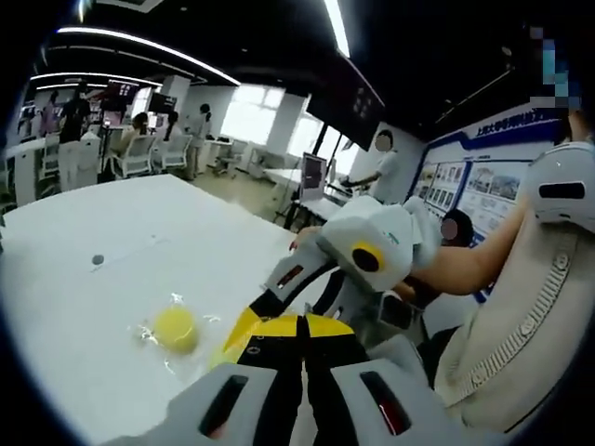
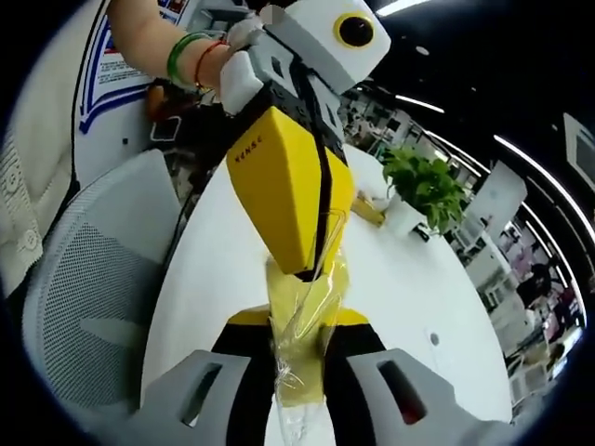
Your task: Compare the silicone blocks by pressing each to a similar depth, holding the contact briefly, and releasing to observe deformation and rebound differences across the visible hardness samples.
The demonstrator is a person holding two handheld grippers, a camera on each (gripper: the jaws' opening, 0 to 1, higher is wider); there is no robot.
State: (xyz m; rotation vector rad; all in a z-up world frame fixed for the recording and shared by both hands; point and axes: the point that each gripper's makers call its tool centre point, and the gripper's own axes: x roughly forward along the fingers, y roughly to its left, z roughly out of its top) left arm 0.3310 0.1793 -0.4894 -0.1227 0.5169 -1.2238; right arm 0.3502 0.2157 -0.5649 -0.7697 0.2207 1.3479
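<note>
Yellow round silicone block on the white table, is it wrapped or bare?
Wrapped: the yellow round silicone block sits inside crinkled clear plastic on the white table.

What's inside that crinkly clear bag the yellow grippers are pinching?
A soft yellow block sits inside the clear bag. The left gripper and right gripper cover parts, hiding its full shape.

both views are lit brightly by long white ceiling light strips (image 1: 337,26), and daylight is admitted through tall windows (image 1: 249,113) in the left gripper view. the white tabletop (image 1: 112,307) is washed almost to overexposure, and only soft shadows are cast. straight lines are bent strongly toward the edges by the fisheye lens. glare is seen on the clear plastic wrapping (image 2: 302,307). distant figures are rendered soft and blurred.
</note>
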